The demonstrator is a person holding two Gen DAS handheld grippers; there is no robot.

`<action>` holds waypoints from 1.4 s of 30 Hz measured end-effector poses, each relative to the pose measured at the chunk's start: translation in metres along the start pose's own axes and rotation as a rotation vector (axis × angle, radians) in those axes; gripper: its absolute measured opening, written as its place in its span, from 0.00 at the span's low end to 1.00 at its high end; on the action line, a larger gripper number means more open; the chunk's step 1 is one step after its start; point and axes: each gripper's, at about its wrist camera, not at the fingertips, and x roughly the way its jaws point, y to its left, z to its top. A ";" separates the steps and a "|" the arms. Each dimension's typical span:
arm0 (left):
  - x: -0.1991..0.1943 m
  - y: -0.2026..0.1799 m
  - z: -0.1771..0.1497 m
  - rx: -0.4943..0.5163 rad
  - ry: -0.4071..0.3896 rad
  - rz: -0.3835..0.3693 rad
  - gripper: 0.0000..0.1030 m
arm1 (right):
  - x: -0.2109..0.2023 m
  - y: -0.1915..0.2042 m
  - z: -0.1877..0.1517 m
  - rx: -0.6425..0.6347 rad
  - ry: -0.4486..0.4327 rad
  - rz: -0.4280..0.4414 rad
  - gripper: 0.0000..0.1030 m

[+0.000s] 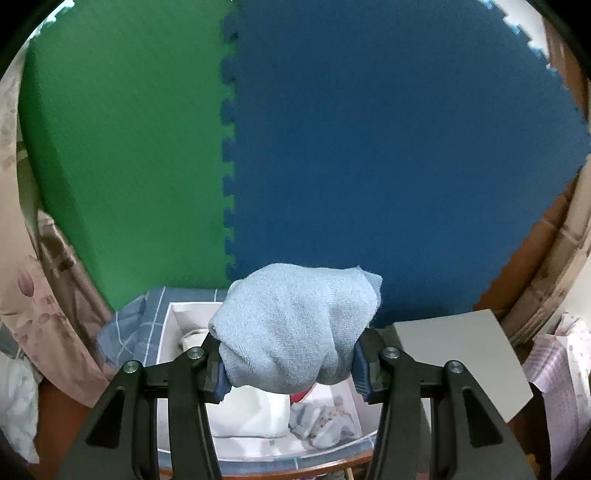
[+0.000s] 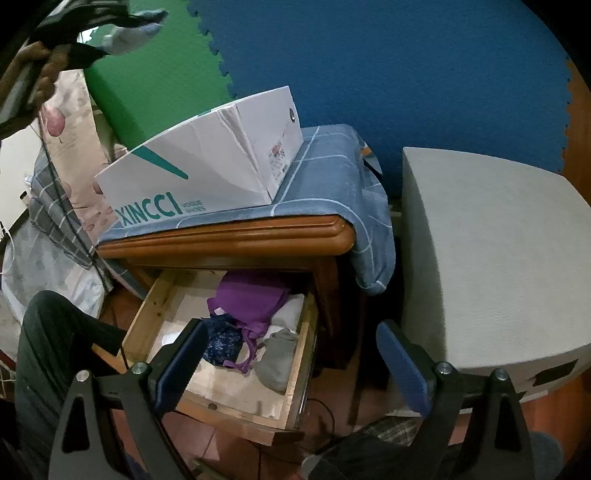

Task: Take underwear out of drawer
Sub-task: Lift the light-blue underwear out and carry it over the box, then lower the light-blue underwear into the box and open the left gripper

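In the left wrist view my left gripper is shut on a bunched light blue piece of underwear, held in the air over an open white shoe box with white and grey cloth inside. The right wrist view shows that underwear high at the top left. Below it the wooden drawer stands pulled out, holding a purple garment, a dark blue patterned one and a grey one. My right gripper hangs open above the drawer's front, with nothing between its fingers.
The shoe box rests on a nightstand covered by a blue checked cloth. A grey block stands to the right. Green and blue foam mats line the wall. A person's dark-trousered leg is left of the drawer.
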 end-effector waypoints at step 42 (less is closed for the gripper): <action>0.212 0.023 -0.039 -0.151 0.402 0.143 0.46 | 0.009 0.016 0.000 -0.053 0.035 0.074 0.92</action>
